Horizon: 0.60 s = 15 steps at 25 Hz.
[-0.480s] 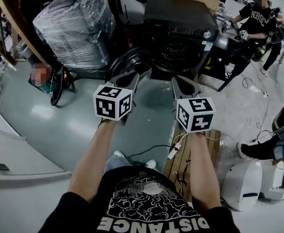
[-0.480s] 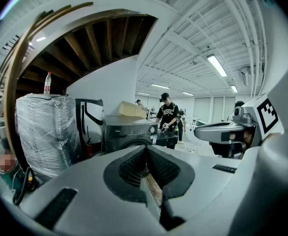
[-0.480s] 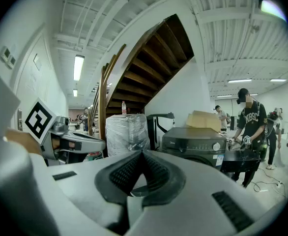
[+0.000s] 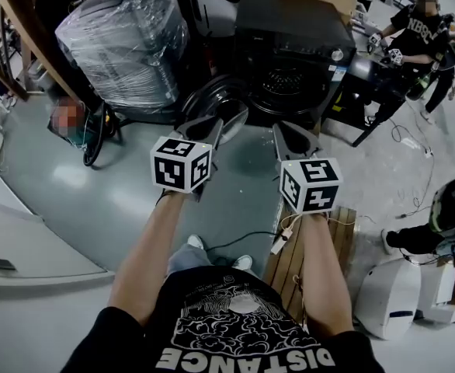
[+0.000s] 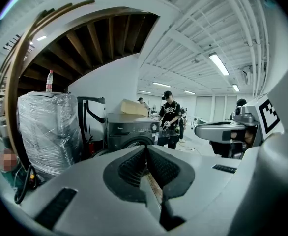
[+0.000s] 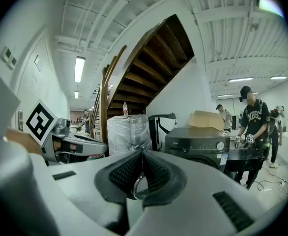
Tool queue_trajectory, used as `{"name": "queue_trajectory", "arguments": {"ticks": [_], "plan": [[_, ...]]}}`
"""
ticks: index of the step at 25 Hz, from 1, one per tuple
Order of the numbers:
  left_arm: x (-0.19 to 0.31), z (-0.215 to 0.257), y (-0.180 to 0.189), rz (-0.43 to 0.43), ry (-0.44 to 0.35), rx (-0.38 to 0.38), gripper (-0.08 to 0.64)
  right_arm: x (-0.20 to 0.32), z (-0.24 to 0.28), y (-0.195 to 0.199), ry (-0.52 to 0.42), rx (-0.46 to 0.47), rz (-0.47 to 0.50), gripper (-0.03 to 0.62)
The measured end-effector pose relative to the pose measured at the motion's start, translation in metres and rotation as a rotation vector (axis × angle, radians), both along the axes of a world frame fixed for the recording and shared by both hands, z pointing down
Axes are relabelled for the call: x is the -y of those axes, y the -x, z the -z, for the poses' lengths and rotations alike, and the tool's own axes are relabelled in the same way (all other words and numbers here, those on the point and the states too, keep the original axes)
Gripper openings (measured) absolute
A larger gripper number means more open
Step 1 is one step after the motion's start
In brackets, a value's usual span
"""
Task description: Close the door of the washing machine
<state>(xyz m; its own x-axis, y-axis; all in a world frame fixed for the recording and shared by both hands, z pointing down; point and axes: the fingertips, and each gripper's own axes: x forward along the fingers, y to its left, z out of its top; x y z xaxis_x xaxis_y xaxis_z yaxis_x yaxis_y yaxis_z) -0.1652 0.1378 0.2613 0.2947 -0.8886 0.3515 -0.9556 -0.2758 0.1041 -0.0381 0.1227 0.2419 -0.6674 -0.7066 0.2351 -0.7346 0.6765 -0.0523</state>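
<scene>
The black front-loading washing machine stands at the top centre of the head view, with its round door swung open to the left. Both grippers are held side by side in front of it, short of the door and drum. The left gripper is shut with nothing between its pads, its tips just below the door's lower rim. My right gripper is also shut and empty, below the drum opening. The machine appears ahead in the left gripper view and in the right gripper view.
A plastic-wrapped stack stands left of the machine under a wooden staircase. A cardboard box lies on the machine. A person works at a table at the back right. A wooden pallet with cables lies by my right foot.
Hardly anything differs: the head view has shifted a touch, so the machine sits slightly lower and to the right. Both grippers keep the same pose and stay shut.
</scene>
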Motion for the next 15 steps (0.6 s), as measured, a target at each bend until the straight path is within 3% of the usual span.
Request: {"name": "queue_trajectory", "arguments": {"ticks": [9,15], "plan": [[0.005,-0.034,0.045,0.015,0.057,-0.025,0.031,0.001,-0.029,0.043,0.056,-0.003,0.048,0.023],[0.013,-0.061,0.099,0.027,0.111,-0.035,0.031,0.008,-0.051,0.102,0.102,-0.01,0.102,0.023]]}}
